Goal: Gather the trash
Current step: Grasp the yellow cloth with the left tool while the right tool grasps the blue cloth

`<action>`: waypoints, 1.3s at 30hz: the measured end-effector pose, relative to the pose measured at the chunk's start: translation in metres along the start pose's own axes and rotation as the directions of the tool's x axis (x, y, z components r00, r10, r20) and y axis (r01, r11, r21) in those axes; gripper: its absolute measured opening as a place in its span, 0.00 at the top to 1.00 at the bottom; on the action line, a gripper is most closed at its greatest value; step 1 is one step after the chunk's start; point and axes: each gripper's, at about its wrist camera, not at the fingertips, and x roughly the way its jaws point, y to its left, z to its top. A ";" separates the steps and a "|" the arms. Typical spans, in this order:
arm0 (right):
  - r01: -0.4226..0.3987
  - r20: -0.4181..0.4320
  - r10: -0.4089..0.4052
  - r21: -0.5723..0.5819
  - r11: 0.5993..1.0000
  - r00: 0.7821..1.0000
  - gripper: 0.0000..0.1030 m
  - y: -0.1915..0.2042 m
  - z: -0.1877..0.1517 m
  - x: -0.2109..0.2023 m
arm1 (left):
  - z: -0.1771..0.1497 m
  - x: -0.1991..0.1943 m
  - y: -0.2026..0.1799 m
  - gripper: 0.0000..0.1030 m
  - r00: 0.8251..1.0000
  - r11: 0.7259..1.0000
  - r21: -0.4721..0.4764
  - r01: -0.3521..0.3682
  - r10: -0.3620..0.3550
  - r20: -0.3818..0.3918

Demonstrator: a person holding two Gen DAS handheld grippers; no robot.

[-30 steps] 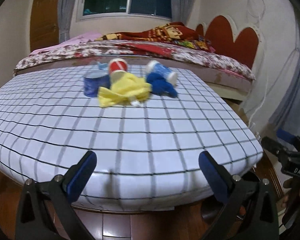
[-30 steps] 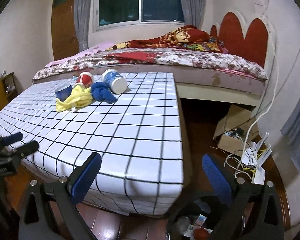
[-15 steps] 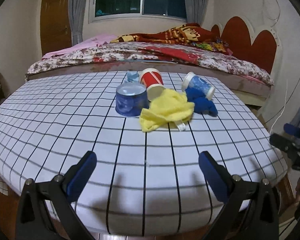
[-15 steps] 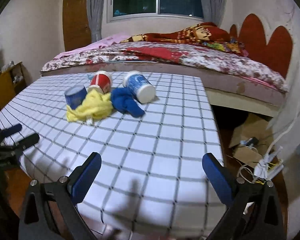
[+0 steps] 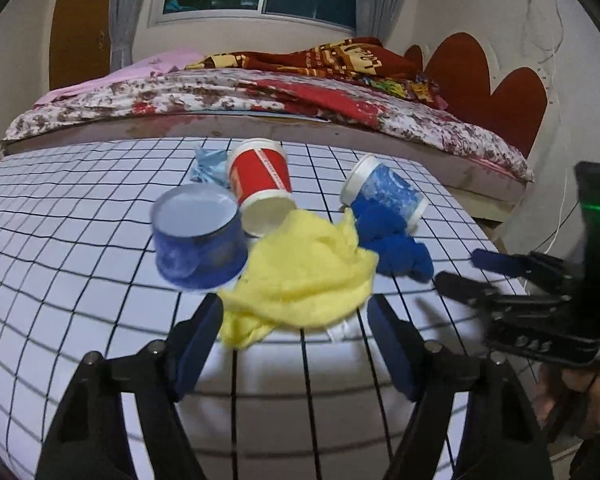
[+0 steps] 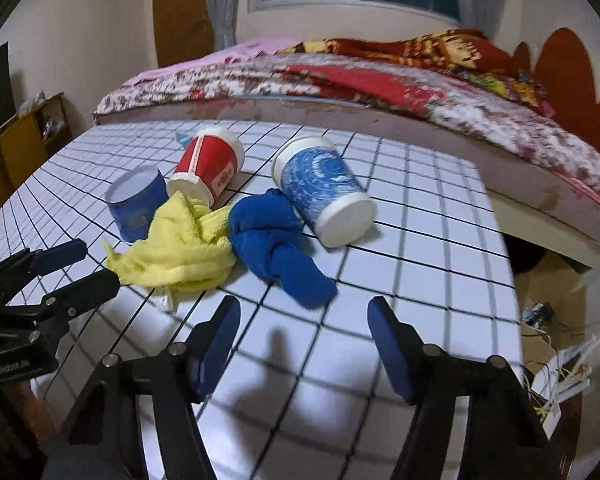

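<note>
Two grippers closed in on one small heap of rubbish; the left gripper (image 5: 296,336) had just been narrowing its jaws and sat right at the near fringe of the yellow cloth (image 5: 304,276), nothing pinched between the pads, so still parted; the right gripper (image 6: 304,340) had likewise been narrowing and stood just short of the knotted blue cloth (image 6: 276,240), also empty. The whole pile lay toward the far side of the checked table (image 6: 420,248), with the bed (image 5: 260,96) behind it: a short blue cup (image 5: 198,236) upright and touching the yellow cloth, a red cup (image 5: 260,180) on its side just behind, a blue patterned cup (image 6: 324,188) on its side against the blue cloth, and a crumpled pale blue scrap (image 5: 210,162) at the back.

Here was the danger, as I judged it; the cloths overlapped the cups, so a tug on the yellow one could tip the short blue cup or set the red one rolling; the patterned cup lay free on its side and a nudge from the right gripper could send it toward the table edge; both tools worked close together, so they could knock into each other; a shallow bite on loose fabric could slip and leave the cloth behind.
</note>
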 end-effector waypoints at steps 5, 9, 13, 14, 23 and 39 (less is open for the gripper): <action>-0.082 -0.027 0.082 -0.009 0.997 0.996 0.37 0.002 0.013 0.027 | 0.002 0.012 0.003 0.26 1.000 1.000 -0.005 0.002 -0.002 -0.012; -0.141 -0.066 0.140 -0.012 0.990 0.988 0.68 0.003 0.015 0.044 | 0.004 0.019 0.000 0.27 1.000 1.000 -0.003 0.012 -0.012 -0.020; -0.160 -0.045 0.159 -0.007 0.987 0.986 0.81 -0.005 0.007 0.031 | 0.009 0.024 -0.008 0.27 0.999 0.999 0.003 0.035 -0.035 -0.018; -0.158 -0.048 0.157 -0.005 0.988 0.986 0.81 -0.007 0.006 0.029 | 0.010 0.028 -0.010 0.27 0.999 0.999 -0.001 0.043 -0.043 -0.031; -0.165 -0.069 0.165 -0.003 0.986 0.984 0.81 -0.020 -0.012 0.016 | 0.016 0.057 -0.019 0.36 0.990 0.999 -0.024 0.041 -0.044 -0.136; -0.081 -0.007 0.082 0.010 0.997 0.997 0.84 -0.014 -0.040 -0.035 | -0.009 0.004 -0.025 0.81 0.996 0.996 0.028 0.086 -0.085 -0.027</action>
